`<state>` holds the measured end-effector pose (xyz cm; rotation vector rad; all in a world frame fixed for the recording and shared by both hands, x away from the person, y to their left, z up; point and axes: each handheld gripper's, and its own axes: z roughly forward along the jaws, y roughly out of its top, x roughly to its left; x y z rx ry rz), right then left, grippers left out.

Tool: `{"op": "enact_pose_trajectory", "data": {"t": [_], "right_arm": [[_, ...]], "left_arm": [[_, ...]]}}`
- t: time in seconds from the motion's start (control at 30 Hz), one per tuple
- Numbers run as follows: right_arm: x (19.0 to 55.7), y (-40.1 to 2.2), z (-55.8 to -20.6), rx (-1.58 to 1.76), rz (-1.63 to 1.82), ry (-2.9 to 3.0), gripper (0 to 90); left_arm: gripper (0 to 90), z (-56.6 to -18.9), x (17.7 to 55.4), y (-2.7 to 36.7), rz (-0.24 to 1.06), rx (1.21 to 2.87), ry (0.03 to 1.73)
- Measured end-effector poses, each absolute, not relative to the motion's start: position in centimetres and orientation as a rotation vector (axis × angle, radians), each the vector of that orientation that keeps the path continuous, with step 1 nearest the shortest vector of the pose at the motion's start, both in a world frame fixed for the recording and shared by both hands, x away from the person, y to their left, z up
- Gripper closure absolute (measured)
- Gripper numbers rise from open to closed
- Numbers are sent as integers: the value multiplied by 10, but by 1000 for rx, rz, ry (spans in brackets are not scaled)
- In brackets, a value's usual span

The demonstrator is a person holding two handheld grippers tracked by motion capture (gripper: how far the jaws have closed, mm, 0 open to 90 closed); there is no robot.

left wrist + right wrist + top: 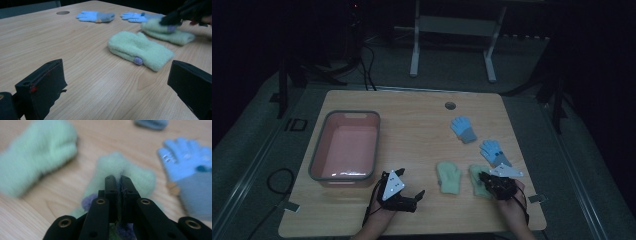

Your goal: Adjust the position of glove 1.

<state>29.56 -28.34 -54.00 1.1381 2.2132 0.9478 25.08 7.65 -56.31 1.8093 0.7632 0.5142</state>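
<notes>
The person's right hand (512, 207) comes in from the near edge of the pale wooden table (412, 125), holding the right gripper (486, 179) low and pointed away from the person. Its black jaws are pressed together on the fuzzy cloth of a pale green fleece mitten (125, 170) with a small purple patch; the right gripper view shows the pads pinching a fold of it, and the mitten still lies on the table. In the high view this mitten runs with its long axis near to far, cuff toward the person.

The left hand (379, 220) rests near the front edge, its left gripper (419, 194) level and turned toward the mittens, jaws spread wide with only bare tabletop between them.

A pink rectangular plastic tub with a grey rim (344, 145) stands on the table's left half with nothing in it.

A second pale green fleece mitten (449, 177) lies just beside the gripped one, parallel to it. Two light blue knitted gloves with grey cuffs (463, 129) lie farther back on the right, fingers pointing away.
</notes>
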Motion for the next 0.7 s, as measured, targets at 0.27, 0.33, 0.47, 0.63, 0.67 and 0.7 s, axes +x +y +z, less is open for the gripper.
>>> {"op": "enact_pose_trajectory", "data": {"t": [0.27,0.33,0.47,0.63,0.67,0.7], "right_arm": [[286,-264,-483,1118,997,2092,864],[285,-253,-475,1094,997,2076,864],[286,-230,-470,1054,1007,2108,864],[288,-206,-478,1013,1009,2156,863],[288,-202,-481,1006,1000,2168,863],[287,-198,-484,1000,992,2174,863]], "left_arm": [[15,-563,251,76,518,1814,761],[15,-563,251,76,517,1813,761],[15,-563,251,76,518,1815,759],[15,-563,251,76,519,1817,756],[15,-563,251,76,519,1817,756],[15,-563,251,75,518,1818,757]]}}
